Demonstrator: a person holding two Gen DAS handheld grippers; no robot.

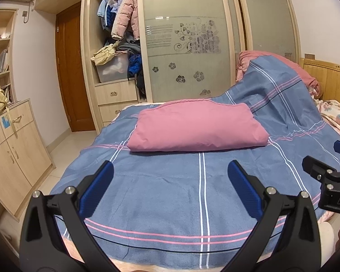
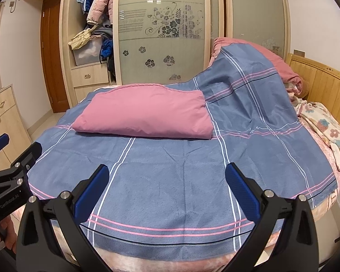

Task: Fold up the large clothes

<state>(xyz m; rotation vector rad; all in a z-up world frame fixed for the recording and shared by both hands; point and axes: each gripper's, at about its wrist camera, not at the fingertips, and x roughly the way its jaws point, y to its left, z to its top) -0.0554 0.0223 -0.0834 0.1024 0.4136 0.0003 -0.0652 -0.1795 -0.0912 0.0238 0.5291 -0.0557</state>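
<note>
Hovering with both the left gripper (image 1: 170, 189) and right gripper (image 2: 166, 191) wide open and empty, I see the pink folded cloth (image 1: 198, 127) lying crosswise ahead, roughly equidistant.

Your folded cloth (image 1: 198, 127) lies on the sheet (image 1: 170, 195) spread over the bed (image 2: 328, 176), ahead of both claws. Behind it stands the wardrobe (image 1: 188, 34); the headboard (image 2: 324, 86) is to your right, the cabinet (image 1: 13, 154) to your left.
</note>
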